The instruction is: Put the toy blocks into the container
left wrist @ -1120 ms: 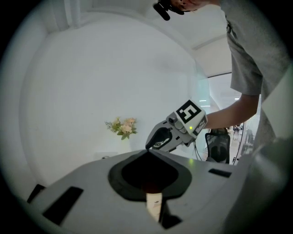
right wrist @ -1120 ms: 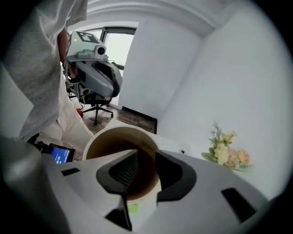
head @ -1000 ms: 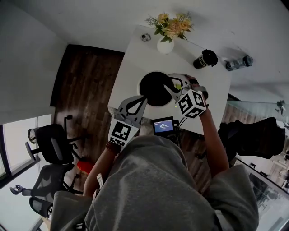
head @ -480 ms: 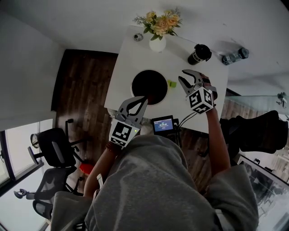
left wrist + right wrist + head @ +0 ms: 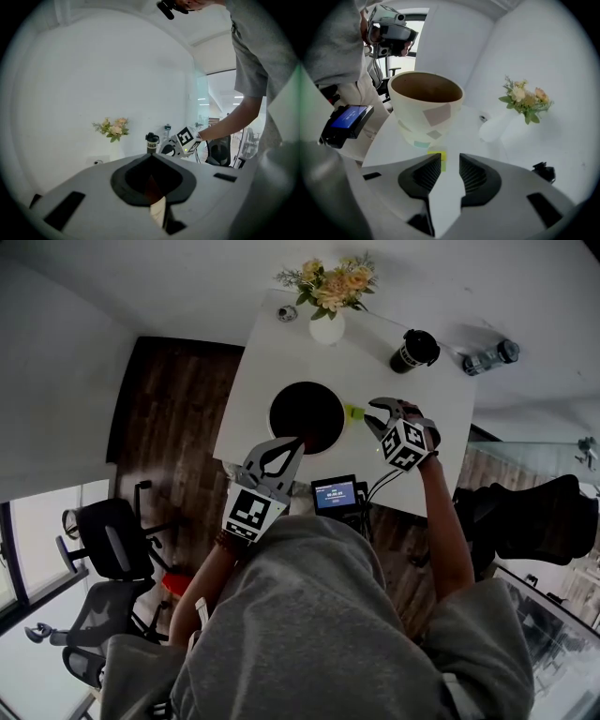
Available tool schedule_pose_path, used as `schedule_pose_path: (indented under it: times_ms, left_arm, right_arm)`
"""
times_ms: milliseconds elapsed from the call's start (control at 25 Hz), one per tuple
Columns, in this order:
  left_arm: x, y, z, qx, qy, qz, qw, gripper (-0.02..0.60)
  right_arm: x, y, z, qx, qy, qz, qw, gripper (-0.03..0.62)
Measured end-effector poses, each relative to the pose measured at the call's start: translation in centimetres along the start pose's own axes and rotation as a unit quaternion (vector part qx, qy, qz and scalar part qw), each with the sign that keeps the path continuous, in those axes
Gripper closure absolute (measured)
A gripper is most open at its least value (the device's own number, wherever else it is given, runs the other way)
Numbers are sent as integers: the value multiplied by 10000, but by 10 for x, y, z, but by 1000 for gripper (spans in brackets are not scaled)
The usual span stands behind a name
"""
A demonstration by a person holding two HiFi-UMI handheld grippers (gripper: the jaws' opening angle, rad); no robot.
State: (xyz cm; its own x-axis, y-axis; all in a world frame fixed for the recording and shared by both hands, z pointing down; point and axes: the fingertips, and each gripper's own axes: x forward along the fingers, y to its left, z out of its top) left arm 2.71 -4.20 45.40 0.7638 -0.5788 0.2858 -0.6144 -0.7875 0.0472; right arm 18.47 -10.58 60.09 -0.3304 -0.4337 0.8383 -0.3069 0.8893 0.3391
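On table (image 5: 281, 371), right gripper (image 5: 369, 415) lower, nearer block (image 5: 353, 412)

A white table (image 5: 281, 371) carries a vase of flowers (image 5: 327, 329) at its far edge, a black cup (image 5: 413, 350) to the right, and what may be a clear bottle (image 5: 489, 357) lying further right. A small blue-screened device (image 5: 336, 494) sits at the near edge. Office chairs (image 5: 108, 540) stand on the floor to the left.

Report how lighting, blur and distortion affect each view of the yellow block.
Head view: even light, white table bright, container inside reads black, yellow block small but distinct. Right gripper view: fisheye bend, dark corners, block soft and partly behind a jaw. Left gripper view: fisheye, dark rim, pale washed wall, no block visible.
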Motion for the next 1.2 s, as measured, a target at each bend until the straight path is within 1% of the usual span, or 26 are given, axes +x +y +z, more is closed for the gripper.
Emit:
schedule_pose_path:
  times_ms: [200, 320, 600, 760, 920, 1040, 1200]
  left_arm:
    - [-2, 3, -1, -25, 10, 65, 10000, 575]
    - [-4, 6, -2, -23, 19, 106, 9999, 575]
    - [-11, 10, -4, -63, 41, 188, 9998, 575]
    - [-16, 13, -6, -67, 67, 234, 9997, 575]
    - [-20, 16, -8, -88, 90, 283, 9995, 575]
    - [-24, 20, -9, -107, 90, 315, 9994, 575]
    - [-28, 23, -9, -124, 88, 362, 9992, 575]
  right_arm:
    - [21, 14, -18, 70, 218, 418, 9989, 459]
    - [32, 20, -25, 120, 318, 559, 9979, 456]
    - [54, 31, -34, 233, 530, 677, 9960, 439]
    - [66, 32, -40, 309, 667, 739, 9946, 414]
    - [76, 33, -44, 477, 765, 831, 9925, 408]
    - [84, 31, -44, 649, 809, 772, 9916, 410]
    - [91, 34, -42, 670, 855, 838, 9905, 410]
